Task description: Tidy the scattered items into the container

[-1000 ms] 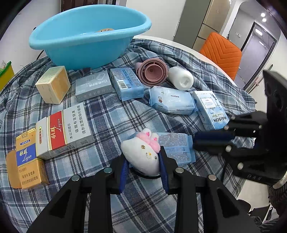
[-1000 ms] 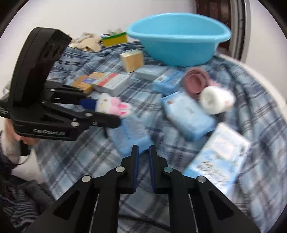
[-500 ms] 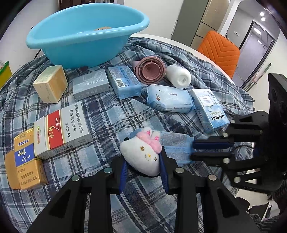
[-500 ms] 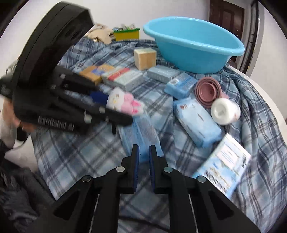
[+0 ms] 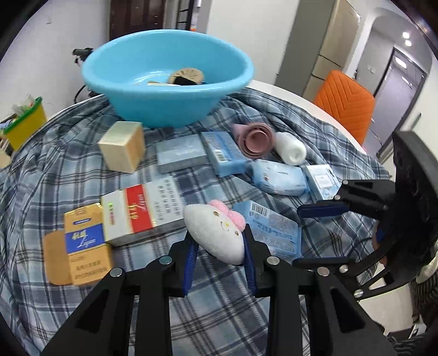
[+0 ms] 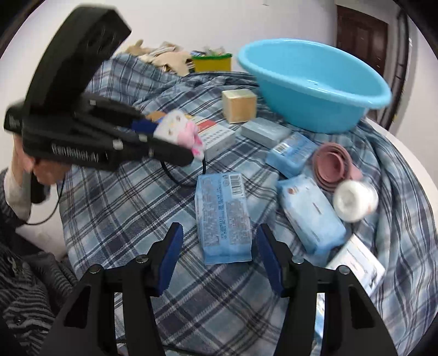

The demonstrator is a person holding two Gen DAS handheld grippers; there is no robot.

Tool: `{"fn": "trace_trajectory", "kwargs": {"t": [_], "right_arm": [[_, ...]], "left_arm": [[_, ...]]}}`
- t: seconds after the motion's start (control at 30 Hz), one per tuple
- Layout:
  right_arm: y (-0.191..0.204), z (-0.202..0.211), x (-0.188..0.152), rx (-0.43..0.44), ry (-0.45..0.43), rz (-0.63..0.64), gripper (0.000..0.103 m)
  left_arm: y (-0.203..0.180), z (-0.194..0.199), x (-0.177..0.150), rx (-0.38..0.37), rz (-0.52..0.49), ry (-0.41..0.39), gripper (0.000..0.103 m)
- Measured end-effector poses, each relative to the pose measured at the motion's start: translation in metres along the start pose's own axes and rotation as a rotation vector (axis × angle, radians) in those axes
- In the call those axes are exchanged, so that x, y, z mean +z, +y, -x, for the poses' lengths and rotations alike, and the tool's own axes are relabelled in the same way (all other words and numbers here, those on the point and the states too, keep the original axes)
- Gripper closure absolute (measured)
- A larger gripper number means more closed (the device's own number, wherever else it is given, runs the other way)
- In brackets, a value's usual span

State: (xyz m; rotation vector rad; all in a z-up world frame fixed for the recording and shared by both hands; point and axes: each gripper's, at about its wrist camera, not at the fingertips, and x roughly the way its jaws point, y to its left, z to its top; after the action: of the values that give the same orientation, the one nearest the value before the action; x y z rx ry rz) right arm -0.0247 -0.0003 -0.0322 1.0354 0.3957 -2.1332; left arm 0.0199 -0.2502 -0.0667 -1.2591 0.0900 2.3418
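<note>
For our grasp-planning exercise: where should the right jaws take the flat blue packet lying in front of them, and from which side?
Across its two long edges near the close end, from above: the blue packet lies flat, lengthwise between the opening jaws.

A round white table (image 5: pixel 295 95) is draped with a blue plaid blanket (image 5: pixel 68 164). Behind it stands a plain white wall (image 6: pixel 191 24) with a dark wooden door (image 5: pixel 137 16). An orange chair (image 5: pixel 345 101) sits beside the table, near tall beige cabinets (image 5: pixel 328 49). Farther off, a grey door (image 5: pixel 402 79) stands below small ceiling lights (image 5: pixel 406 38).
</note>
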Motion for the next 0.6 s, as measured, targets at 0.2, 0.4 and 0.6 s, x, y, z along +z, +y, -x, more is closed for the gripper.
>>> {"fn": "trace_trajectory", "kwargs": {"t": [0.2, 0.4, 0.6], "right_arm": [[0.002, -0.015, 0.013, -0.018, -0.012, 0.042, 0.039], [0.006, -0.03, 0.018, -0.006, 0.026, 0.095, 0.038], [0.005, -0.037, 0.013, -0.017, 0.049, 0.061, 0.063]], "left_arm": [[0.009, 0.007, -0.005, -0.001, 0.016, -0.004, 0.072], [0.016, 0.012, -0.008, 0.007, 0.034, -0.01, 0.072], [0.022, 0.01, -0.01, 0.006, 0.05, -0.007, 0.072]]}}
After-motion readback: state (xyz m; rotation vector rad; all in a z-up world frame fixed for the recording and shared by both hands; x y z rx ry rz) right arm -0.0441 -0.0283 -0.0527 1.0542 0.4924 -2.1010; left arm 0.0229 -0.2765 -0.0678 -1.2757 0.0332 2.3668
